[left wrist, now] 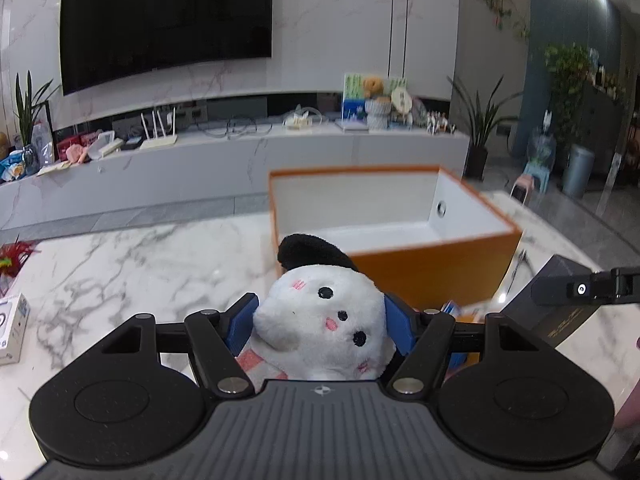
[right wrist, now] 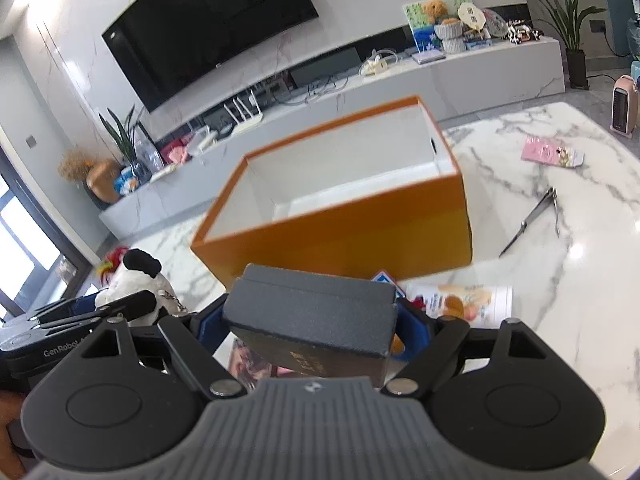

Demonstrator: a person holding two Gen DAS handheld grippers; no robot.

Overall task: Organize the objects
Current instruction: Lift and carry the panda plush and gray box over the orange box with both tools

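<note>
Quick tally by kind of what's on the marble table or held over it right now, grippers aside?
Boxes: 3 — orange box, dark box held in the right jaws, white carton
Plush toys: 1 — white plush in the left jaws
Printed packets or leaflets: 2 — pink packet, leaflet
Metal tools: 1 —
Total: 7
</note>
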